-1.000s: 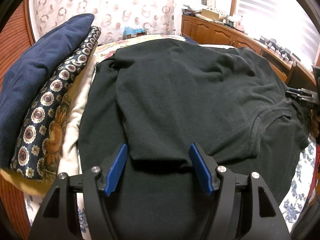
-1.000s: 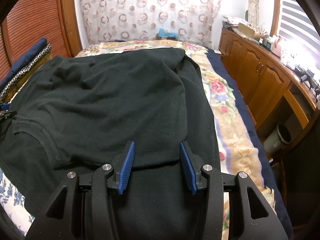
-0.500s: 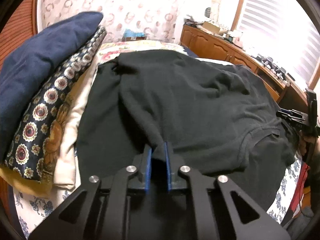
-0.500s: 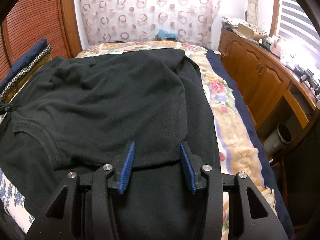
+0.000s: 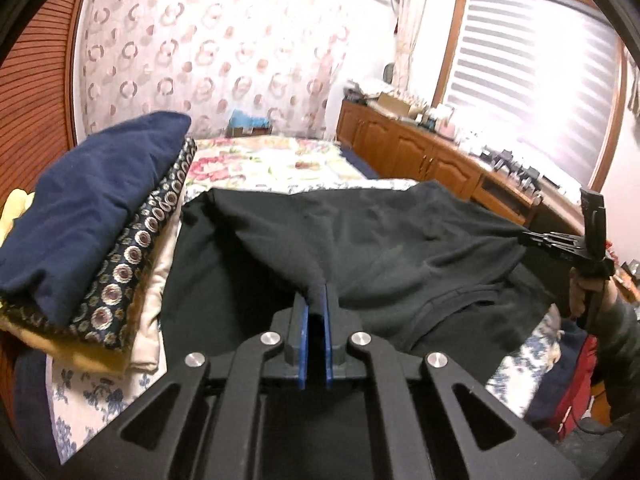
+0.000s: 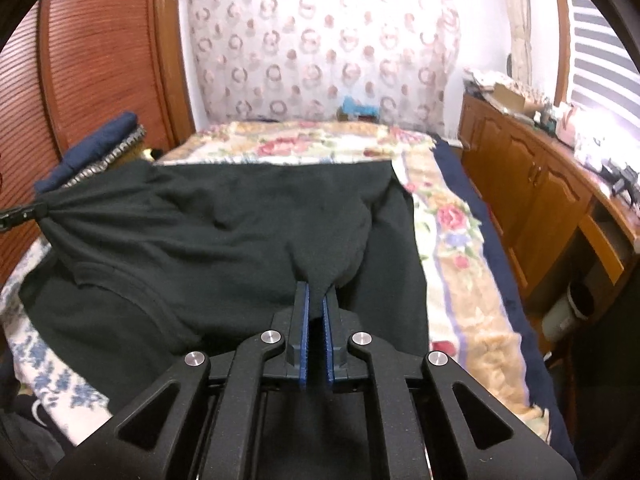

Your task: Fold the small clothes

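A dark green shirt [image 5: 384, 240] lies on the bed, its near part lifted and stretched between my two grippers. My left gripper [image 5: 316, 300] is shut on a pinch of the shirt's cloth. My right gripper [image 6: 316, 300] is shut on another pinch of the same shirt [image 6: 224, 240]. The right gripper also shows at the right edge of the left wrist view [image 5: 532, 240], and the left gripper shows at the left edge of the right wrist view [image 6: 28, 212], each pulling a corner of cloth. The collar seam hangs below the lifted fold.
A stack of folded cloths [image 5: 88, 216], navy on top, sits at the bed's left side. The floral bedspread [image 6: 452, 216] shows beyond and right of the shirt. Wooden cabinets [image 6: 528, 184] run along the right wall. A bin [image 6: 568, 312] stands on the floor.
Both grippers have shut on the shirt, the left first, then the right. Both have lifted and pulled the cloth up toward me, exposing more bedspread beyond it.
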Available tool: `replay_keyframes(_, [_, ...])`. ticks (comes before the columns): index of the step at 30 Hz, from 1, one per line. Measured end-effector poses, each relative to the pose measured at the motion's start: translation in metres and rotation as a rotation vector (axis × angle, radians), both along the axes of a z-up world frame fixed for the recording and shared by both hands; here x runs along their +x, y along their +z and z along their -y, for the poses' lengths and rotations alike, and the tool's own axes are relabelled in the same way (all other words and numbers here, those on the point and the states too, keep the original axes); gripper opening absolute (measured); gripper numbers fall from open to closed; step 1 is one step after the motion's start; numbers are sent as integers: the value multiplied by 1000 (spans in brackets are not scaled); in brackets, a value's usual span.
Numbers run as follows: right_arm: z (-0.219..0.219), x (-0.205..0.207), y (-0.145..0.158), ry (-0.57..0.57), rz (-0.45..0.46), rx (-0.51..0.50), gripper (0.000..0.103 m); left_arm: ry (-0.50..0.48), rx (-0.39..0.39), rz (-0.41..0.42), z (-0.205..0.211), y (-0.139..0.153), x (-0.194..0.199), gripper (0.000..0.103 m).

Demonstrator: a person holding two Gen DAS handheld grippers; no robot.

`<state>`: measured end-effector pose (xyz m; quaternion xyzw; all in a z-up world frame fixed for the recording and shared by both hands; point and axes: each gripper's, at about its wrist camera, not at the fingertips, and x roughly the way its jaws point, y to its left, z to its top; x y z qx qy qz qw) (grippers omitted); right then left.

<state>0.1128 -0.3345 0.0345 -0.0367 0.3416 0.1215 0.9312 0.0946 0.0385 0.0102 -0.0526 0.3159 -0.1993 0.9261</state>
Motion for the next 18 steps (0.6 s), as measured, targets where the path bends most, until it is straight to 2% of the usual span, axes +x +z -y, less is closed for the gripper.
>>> replay_keyframes(5, [4,-19,25,12,44,30,3,-2,-37,26,-4,17,-26,2])
replay_keyframes(9, [7,-42,36,27,57,17,3,12,-30,30,-6,18,-51,2])
replay_keyframes(12, [10,-52,27,24,28,10,3,55,24,12,-7,3,-66,2])
replay_keyframes(14, [10,-52,6,13,-24,-12,3,81,64,-13,-7,-11,-71,2])
replay_keyframes(18, [15,-49,-26,-11,-111,6,3,110,66,-74,-13,-36,-71,2])
